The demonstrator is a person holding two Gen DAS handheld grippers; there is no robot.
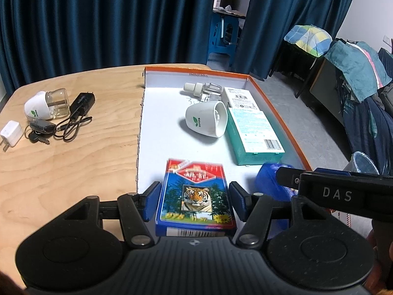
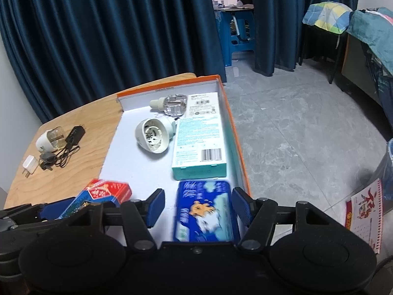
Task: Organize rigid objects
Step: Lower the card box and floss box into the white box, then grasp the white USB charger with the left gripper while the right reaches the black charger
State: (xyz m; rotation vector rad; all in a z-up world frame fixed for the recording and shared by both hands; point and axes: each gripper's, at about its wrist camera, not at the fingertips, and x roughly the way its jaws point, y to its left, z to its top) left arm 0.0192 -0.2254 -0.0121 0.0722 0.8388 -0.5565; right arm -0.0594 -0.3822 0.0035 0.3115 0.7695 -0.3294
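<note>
left gripper [image 1: 194, 196] fingers grip the tiger card box [image 1: 195, 202] above the tray [image 1: 277, 113] near edge; right gripper [image 2: 197, 207] fingers stand apart around the blue tin [image 2: 203, 211], not touching, at the tray's right wall.

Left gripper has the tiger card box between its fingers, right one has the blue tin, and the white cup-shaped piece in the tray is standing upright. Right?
Not quite. The white cup-shaped piece lies on its side in the tray, as the left wrist view shows. The left gripper with the tiger card box and right gripper with the blue tin are right.
</note>
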